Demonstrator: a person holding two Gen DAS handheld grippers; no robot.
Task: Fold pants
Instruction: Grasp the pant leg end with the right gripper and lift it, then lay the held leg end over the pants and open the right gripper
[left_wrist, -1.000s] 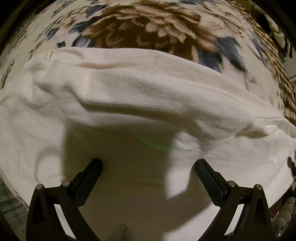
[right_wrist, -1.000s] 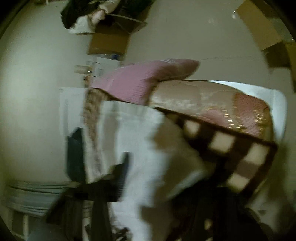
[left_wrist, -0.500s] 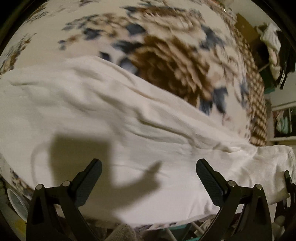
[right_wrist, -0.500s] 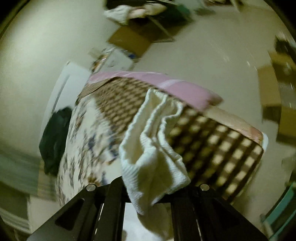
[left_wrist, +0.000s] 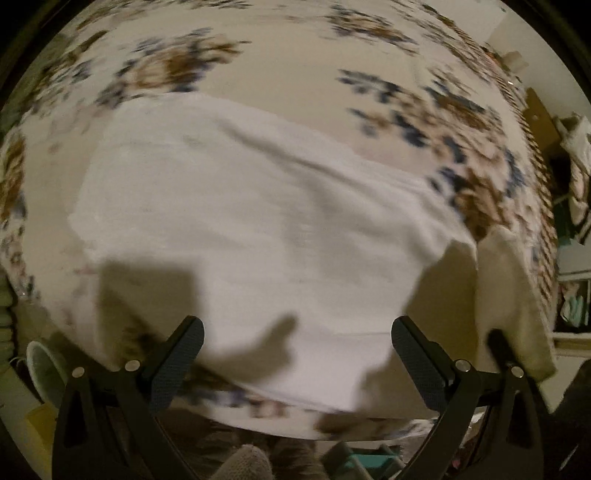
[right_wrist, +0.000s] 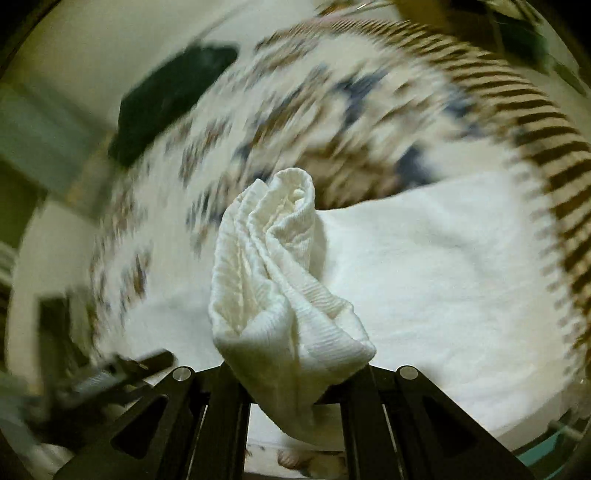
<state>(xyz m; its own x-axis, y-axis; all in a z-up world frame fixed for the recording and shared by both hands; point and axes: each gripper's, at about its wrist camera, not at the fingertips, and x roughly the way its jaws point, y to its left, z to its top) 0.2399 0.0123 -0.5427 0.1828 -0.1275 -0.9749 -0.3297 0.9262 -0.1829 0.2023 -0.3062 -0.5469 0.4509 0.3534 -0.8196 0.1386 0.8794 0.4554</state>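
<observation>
Right now my right gripper (right_wrist: 295, 365) has its jaws clamped on a bunched fold of the white pants (left_wrist: 258, 229) spread across the floral blanket (left_wrist: 280, 62) near its front edge, while my left gripper (left_wrist: 295, 354) hovers above them, jaws wide apart.

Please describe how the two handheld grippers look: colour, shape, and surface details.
The left gripper is black, with angular cut-out arms, silver round screws, and flat fingers bearing dark textured pads. The right gripper shows the same black frame and silver screws. No cables, markings or sleeves are visible.
</observation>
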